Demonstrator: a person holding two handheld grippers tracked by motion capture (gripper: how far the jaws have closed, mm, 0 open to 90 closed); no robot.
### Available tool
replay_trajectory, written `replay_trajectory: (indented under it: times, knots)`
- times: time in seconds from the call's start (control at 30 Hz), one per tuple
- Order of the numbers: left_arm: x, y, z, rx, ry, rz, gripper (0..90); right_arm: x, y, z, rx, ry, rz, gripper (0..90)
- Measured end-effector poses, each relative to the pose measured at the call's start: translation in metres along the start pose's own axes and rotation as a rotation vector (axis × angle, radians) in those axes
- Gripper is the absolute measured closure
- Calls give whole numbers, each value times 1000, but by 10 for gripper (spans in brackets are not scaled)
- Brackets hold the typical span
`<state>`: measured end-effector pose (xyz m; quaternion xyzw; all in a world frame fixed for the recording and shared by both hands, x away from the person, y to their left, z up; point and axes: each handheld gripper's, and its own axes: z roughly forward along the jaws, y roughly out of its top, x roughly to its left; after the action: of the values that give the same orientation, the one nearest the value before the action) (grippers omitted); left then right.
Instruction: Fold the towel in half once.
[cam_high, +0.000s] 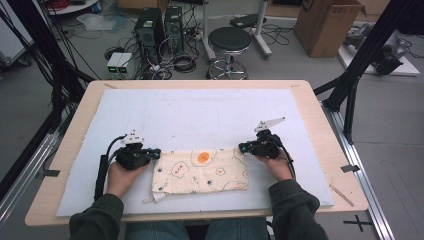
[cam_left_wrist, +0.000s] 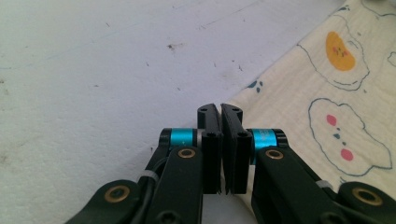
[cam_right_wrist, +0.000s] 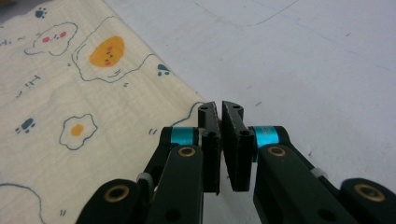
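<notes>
Cloth (cam_high: 200, 171), cream with printed egg and paw motifs, lies flat on the white mat (cam_high: 200, 115) covering the tabletop (cam_high: 320, 130), near the person's edge. Left gripper (cam_high: 156, 152) sits at the cloth's upper left corner; its fingers (cam_left_wrist: 211, 140) are closed together at the cloth edge, and whether fabric is pinched between them cannot be told. Right gripper (cam_high: 242, 147) sits at the upper right corner; its fingers (cam_right_wrist: 233, 140) are likewise closed at the edge, any pinch unclear.

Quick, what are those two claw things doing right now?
Left gripper: closed on the cloth's corner.
Right gripper: closed on the cloth's opposite corner.
</notes>
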<state>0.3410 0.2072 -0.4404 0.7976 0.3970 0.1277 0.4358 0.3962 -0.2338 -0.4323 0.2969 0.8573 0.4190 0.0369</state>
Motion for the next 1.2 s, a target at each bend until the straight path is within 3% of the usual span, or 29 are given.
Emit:
replay_trajectory:
  times: [0.13,0.23,0.43,0.6,0.93,1.2]
  knots:
    - [1,-2,6,16,5,-11,864,1,-2,10,47,-28,-13,860]
    - [1,-2,6,10,5,-14,843,0,-3,9,33,-17,6,841]
    - [0,1,-3,-46,11,-12,678,2,-3,3,-16,-6,17,740]
    - [-1,3,-9,-73,-2,8,647,2,-6,-3,-54,13,27,675]
    - [-3,4,-15,-110,-55,-1,590,8,-7,-16,-125,28,33,567]
    - [-5,5,-17,-116,-78,1,550,15,-4,-16,-127,13,22,476]
